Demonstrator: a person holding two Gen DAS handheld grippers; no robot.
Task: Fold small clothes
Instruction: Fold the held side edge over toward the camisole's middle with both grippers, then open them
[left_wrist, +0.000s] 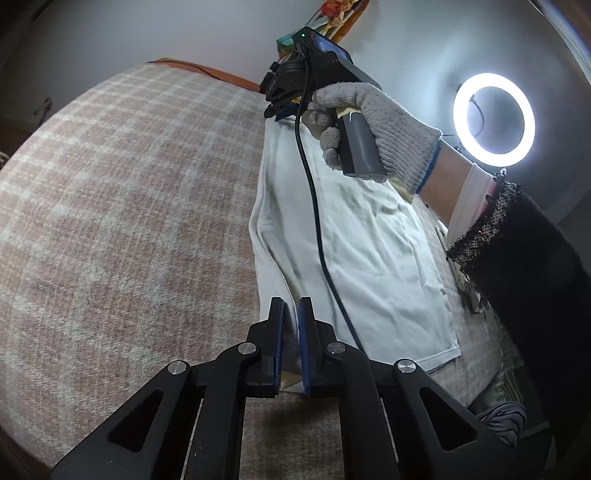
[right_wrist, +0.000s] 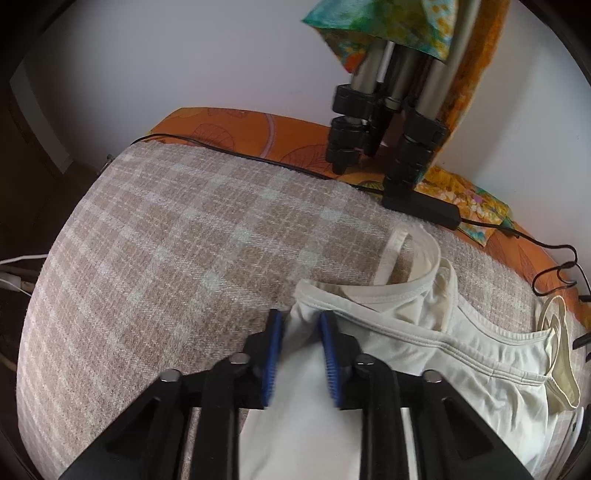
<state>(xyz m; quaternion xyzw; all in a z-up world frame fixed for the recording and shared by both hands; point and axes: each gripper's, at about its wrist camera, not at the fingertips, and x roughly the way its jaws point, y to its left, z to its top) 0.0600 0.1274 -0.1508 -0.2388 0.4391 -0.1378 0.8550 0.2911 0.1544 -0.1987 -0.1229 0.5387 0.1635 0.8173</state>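
A white sleeveless top (left_wrist: 369, 240) lies lengthwise on the pink plaid blanket (left_wrist: 129, 221). My left gripper (left_wrist: 291, 314) is shut on its near hem, with cloth pinched between the blue pads. At the far end a gloved hand (left_wrist: 373, 122) holds my right gripper (left_wrist: 279, 114), pointing down at the top's strap end. In the right wrist view my right gripper (right_wrist: 301, 321) has the left edge of the top (right_wrist: 424, 354) bunched between its pads, just below the neckline. The straps (right_wrist: 399, 251) lie loose beyond it.
A black cable (left_wrist: 317, 229) trails from the right gripper across the top. A tripod (right_wrist: 388, 129) and a black power adapter (right_wrist: 421, 208) with its cord stand at the blanket's far edge on an orange sheet (right_wrist: 229, 125). A ring light (left_wrist: 494, 118) glows at the right.
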